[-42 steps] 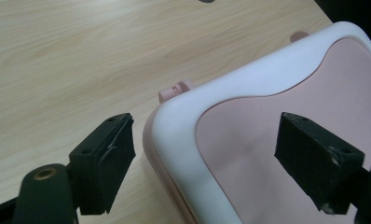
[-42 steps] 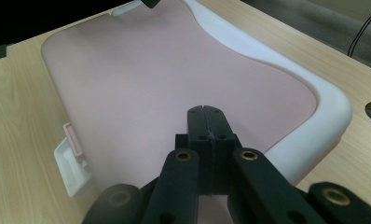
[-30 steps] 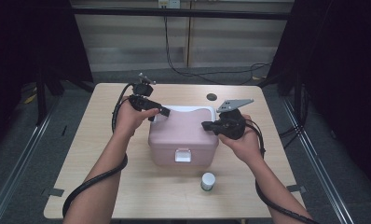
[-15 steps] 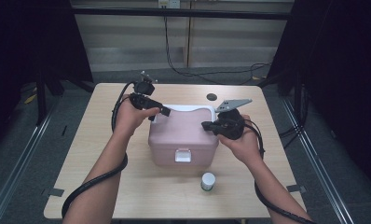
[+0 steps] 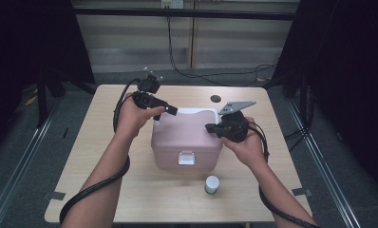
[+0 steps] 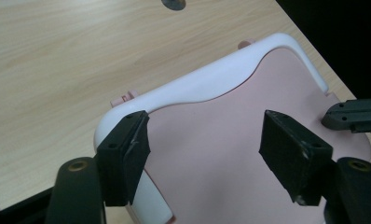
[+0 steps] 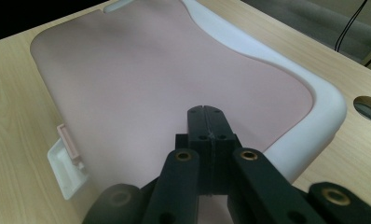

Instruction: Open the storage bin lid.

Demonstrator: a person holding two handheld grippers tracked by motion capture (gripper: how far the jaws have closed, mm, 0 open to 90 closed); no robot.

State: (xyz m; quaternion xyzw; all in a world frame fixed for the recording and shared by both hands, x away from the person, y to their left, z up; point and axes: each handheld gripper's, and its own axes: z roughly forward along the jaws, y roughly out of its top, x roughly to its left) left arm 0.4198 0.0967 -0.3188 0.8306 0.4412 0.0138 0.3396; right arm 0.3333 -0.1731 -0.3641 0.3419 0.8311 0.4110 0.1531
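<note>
We find a pink box (image 5: 186, 138) near the middle of the wooden table (image 5: 106, 190), its lid shut, with a white handle (image 5: 192, 111) folded flat along its far edge and a white latch (image 5: 186, 158) on the near face. No brand, label or writing is legible on it. We note the left gripper (image 6: 204, 149) over the lid's left far corner, jaws spread wide apart and holding nothing; one jaw sits just beside the handle's curved end. The right gripper (image 7: 206, 122) hangs over the right part of the lid, its jaws pressed together, empty. A small white-capped jar (image 5: 212, 184) stands on the table in front of the box, apart from it. A dark round hole (image 5: 215, 99) marks the tabletop behind.
</note>
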